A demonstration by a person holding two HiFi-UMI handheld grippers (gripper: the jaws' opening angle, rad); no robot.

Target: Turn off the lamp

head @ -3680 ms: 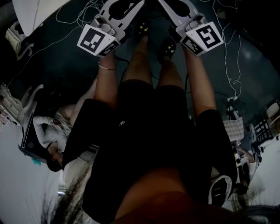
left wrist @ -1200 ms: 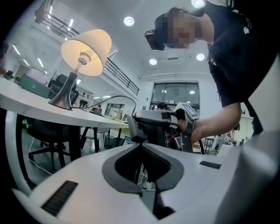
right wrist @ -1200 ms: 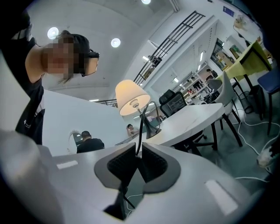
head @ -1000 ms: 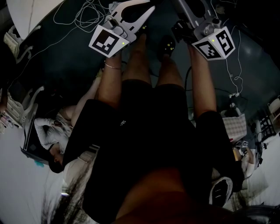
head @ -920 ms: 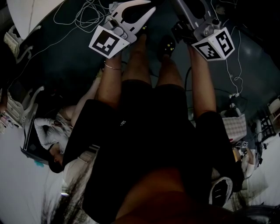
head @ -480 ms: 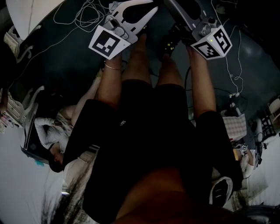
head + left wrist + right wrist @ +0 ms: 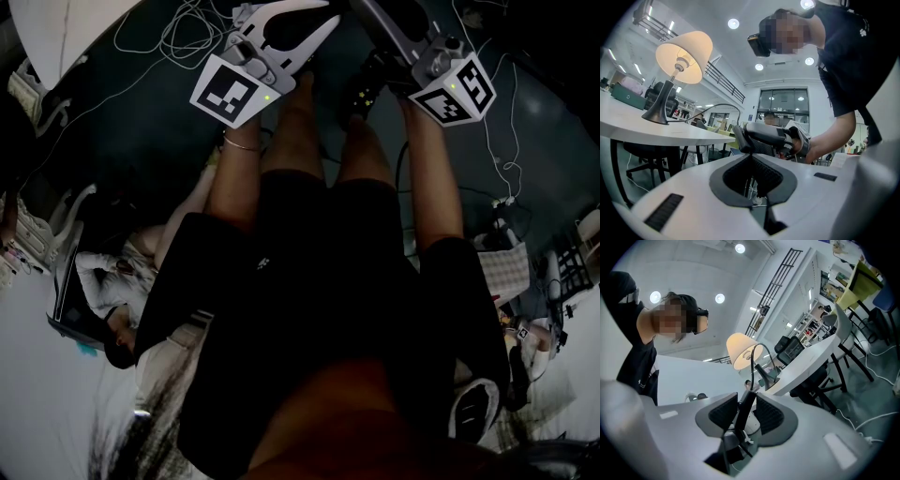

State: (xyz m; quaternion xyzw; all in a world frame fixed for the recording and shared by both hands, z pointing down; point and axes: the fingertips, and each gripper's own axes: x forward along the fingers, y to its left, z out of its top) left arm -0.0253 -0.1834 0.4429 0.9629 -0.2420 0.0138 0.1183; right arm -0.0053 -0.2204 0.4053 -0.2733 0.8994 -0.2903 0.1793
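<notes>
1. R tongs: jaws standing wide, having just been opening. A black bar is sitting between the pads w/ no squeeze on it. Reading it as the inline switch on the lamp's cord, but can't confirm.
2. L tongs: jaws sitting together, nothing between them. They're pointing level at the R unit and doing no work.
3. Lamp is standing upright on the white surface, shade glowing in both gripper views. It's well apart from both tongs, w/ only the cord running down toward the R one.
4. Step, my read: working the cord switch. The light is showing on, so the task isn't done yet.
5. Next move is calling for:
   - re-centring the bar so a pad is landing on the rocker/button, not the housing
   - closing firmly, then checking the shade for dark
   - watching for the bar twisting or slipping out sideways, since it's hanging tilted on a loose cord
6. Writing: none legible. Marker cubes are carrying b/w square codes only. A green box beside the lamp has a small mark, too small to read.
</notes>
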